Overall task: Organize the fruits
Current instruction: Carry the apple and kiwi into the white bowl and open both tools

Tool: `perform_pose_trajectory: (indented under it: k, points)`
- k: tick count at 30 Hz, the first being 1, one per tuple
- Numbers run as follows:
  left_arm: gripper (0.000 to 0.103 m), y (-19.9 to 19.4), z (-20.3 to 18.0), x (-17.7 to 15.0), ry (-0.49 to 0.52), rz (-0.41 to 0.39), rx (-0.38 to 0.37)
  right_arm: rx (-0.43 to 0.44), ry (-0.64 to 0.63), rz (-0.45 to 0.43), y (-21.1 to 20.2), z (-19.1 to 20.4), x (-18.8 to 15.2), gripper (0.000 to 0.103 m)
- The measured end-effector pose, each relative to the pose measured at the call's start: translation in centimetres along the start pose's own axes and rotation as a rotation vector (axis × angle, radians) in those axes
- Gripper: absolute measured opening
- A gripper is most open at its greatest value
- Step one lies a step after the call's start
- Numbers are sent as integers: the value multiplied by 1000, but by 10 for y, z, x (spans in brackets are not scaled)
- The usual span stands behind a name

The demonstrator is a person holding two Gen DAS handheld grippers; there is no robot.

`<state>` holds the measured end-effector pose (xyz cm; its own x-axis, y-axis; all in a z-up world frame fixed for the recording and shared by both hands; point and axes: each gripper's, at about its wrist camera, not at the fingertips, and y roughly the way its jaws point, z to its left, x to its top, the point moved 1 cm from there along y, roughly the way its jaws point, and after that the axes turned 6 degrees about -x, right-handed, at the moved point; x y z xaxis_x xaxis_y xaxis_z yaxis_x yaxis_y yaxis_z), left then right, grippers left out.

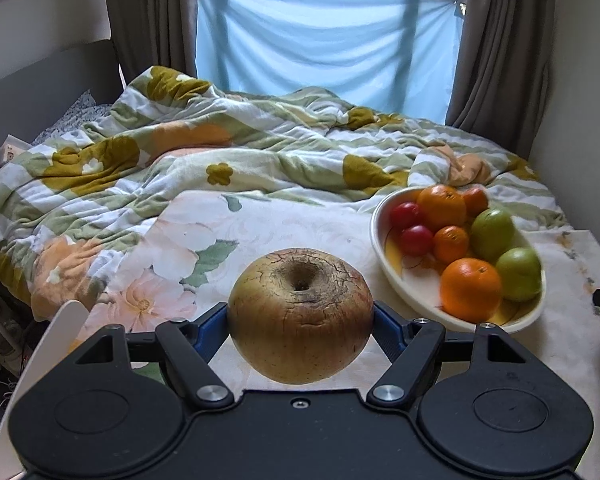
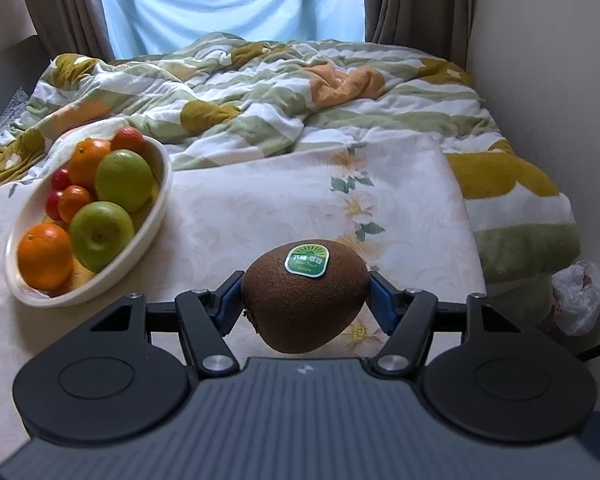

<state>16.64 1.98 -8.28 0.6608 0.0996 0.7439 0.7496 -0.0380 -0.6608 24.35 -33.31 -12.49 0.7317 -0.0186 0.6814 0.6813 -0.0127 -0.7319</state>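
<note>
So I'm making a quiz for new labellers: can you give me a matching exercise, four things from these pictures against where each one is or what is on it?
Things:
1. brownish cracked apple
2. kiwi
3. green apples
4. white oval dish

Places or marks:
A. lies in the dish among oranges
B. between the left gripper's fingers
C. stands on the flowered cloth
D. bears a green sticker, between the right gripper's fingers

Pairs: 1-B, 2-D, 3-A, 4-C

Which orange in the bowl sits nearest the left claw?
The big orange at the bowl's near end, beside a green apple; the other oranges sit farther back.
</note>
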Motion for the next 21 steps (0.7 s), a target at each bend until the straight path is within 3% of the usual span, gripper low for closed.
perform_pose_trajectory:
  k: [13,21]
  points:
    - [79,-67,-2,28,21,-78,-57,54,-64,-94,-80,42,25,79]
    - [79,-74,4,51,60,-75,-184,90,-60,-136,-119,83,35,79]
